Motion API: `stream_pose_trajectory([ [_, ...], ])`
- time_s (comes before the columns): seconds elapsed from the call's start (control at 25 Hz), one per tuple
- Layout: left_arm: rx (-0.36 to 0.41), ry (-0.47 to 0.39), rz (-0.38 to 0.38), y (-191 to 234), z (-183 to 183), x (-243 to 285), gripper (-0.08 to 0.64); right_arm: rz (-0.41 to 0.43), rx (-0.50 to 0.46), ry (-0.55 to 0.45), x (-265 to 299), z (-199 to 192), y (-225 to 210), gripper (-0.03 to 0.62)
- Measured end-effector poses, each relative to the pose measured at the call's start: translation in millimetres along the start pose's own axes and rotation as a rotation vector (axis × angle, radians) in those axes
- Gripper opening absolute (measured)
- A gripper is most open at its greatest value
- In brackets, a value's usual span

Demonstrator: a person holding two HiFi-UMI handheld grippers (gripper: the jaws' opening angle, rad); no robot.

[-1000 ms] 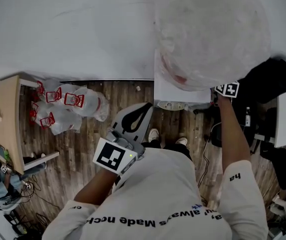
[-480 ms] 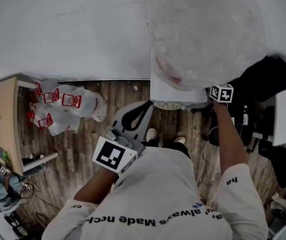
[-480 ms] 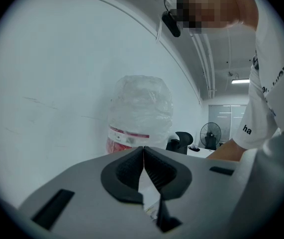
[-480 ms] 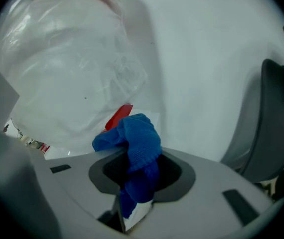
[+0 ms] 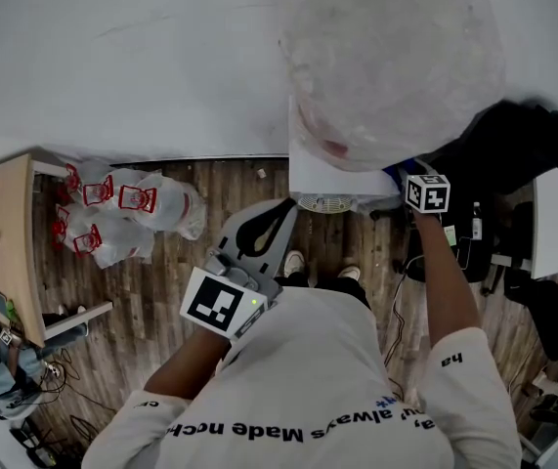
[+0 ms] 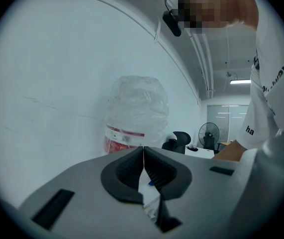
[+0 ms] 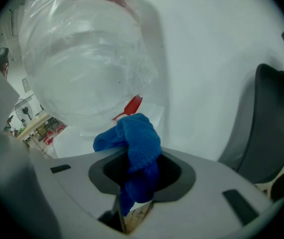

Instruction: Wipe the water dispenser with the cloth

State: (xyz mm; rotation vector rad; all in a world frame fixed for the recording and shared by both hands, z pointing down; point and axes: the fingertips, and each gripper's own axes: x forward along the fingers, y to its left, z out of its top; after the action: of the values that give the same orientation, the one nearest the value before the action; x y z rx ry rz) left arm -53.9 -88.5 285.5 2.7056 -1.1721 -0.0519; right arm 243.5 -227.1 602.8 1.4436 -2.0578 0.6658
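Clamping blue cloth (image 7: 134,143) in right gripper (image 7: 138,176) just beside dispenser (image 5: 332,169) top, below bottle (image 7: 82,68); left gripper (image 6: 143,156) clenched, empty

Head view looks down; all three share the water dispenser (image 5: 332,176).

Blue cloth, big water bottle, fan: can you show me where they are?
blue cloth (image 7: 138,139): right gripper view, on its bunched-up middle.
water bottle (image 5: 396,62): head view, on its rounded upper end.
fan (image 6: 209,133): left gripper view, on its round head.
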Motion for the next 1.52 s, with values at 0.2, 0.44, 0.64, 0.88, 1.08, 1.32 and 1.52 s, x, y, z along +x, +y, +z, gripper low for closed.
stream_pose_trajectory([
  [0.2,0.001,0.001,-0.007,-3.9,-1.9,-1.4,0.021,0.005,-0.022,0.000,-9.4,-18.0,5.5,0.118],
  [0.44,0.001,0.002,-0.011,-2.0,-1.8,-2.7,0.021,-0.003,-0.050,-0.004,-26.5,-39.3,16.7,0.118],
  [0.64,0.004,-0.001,-0.017,-2.6,-0.3,-1.5,0.021,-0.018,-0.071,-0.006,-41.6,-56.5,24.9,0.118],
  [0.88,0.010,-0.005,-0.021,-3.1,3.4,-0.3,0.021,-0.054,-0.121,-0.012,-45.2,-61.8,26.5,0.118],
  [1.08,0.017,-0.016,-0.014,0.9,8.9,-3.1,0.021,-0.128,-0.286,-0.100,-72.0,-28.9,56.2,0.129],
  [1.32,0.007,-0.008,0.020,9.0,3.2,-12.2,0.021,-0.021,-0.547,-0.262,-90.5,8.7,187.4,0.127],
  [1.52,0.011,-0.016,0.038,11.8,6.2,-21.4,0.021,0.074,-0.759,-0.286,-62.2,12.6,275.9,0.127],
])
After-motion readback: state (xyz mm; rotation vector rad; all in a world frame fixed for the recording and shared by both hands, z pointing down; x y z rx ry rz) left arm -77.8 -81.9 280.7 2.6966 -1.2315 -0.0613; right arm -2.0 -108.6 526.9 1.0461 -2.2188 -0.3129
